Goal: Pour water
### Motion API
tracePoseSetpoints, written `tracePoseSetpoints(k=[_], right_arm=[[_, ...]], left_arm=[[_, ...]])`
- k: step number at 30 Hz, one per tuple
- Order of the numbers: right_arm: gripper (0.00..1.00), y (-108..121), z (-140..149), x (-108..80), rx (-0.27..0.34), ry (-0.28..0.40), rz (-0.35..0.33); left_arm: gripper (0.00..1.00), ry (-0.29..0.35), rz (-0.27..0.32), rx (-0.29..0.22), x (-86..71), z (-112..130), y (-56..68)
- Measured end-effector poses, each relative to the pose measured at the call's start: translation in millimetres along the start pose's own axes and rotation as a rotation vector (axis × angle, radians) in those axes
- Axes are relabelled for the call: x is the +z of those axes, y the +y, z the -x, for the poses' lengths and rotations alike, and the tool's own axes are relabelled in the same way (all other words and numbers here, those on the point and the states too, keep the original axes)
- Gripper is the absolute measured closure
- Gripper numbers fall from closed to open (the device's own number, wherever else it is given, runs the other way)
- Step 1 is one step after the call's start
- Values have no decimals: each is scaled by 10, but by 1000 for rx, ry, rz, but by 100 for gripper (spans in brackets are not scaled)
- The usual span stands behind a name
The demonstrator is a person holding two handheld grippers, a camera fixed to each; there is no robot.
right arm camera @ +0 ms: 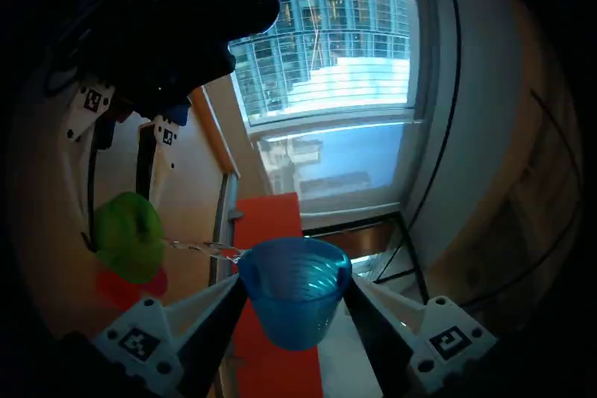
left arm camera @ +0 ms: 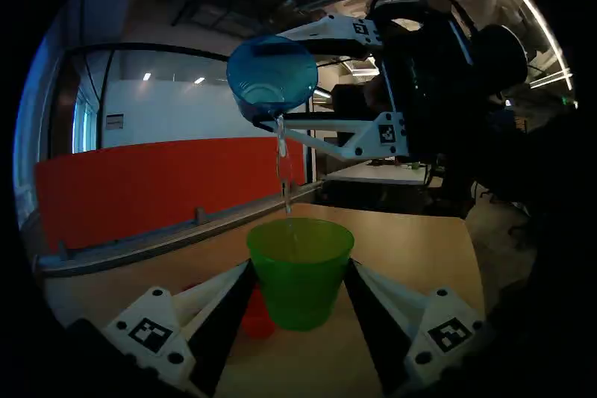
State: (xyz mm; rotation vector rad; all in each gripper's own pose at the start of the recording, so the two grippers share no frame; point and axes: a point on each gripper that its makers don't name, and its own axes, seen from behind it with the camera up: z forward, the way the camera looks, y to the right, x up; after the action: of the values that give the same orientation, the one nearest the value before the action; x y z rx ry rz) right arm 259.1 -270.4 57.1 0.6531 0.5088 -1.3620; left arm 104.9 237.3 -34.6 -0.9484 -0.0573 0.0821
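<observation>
A green cup [left arm camera: 300,271] stands upright between my left gripper's [left arm camera: 298,286] fingers, which are shut on it just above the wooden table [left arm camera: 418,249]. Above it, my right gripper [left arm camera: 328,84] holds a blue cup [left arm camera: 271,77] tipped over, and a thin stream of water [left arm camera: 283,166] falls from its rim into the green cup. In the right gripper view, the blue cup [right arm camera: 296,290] sits clamped between my right gripper's [right arm camera: 295,301] fingers, water [right arm camera: 205,249] runs sideways to the green cup [right arm camera: 128,237], and the left gripper's fingers [right arm camera: 153,155] flank it.
A red cup [left arm camera: 257,316] rests on the table just behind the green one, also red cup [right arm camera: 123,287]. An orange partition [left arm camera: 149,189] and a metal rail [left arm camera: 172,232] border the table's far edge. A person's dark-gloved hand [right arm camera: 179,32] holds the left gripper. Large windows [right arm camera: 336,62] lie beyond.
</observation>
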Motion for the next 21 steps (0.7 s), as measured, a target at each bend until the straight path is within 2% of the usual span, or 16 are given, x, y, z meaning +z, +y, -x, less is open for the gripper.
tracePoseSetpoints(k=[21], right_arm=[[11,-18,-129,47,-100,19,2]], left_arm=[[18,-2,-9,-4,-22,33,-46]])
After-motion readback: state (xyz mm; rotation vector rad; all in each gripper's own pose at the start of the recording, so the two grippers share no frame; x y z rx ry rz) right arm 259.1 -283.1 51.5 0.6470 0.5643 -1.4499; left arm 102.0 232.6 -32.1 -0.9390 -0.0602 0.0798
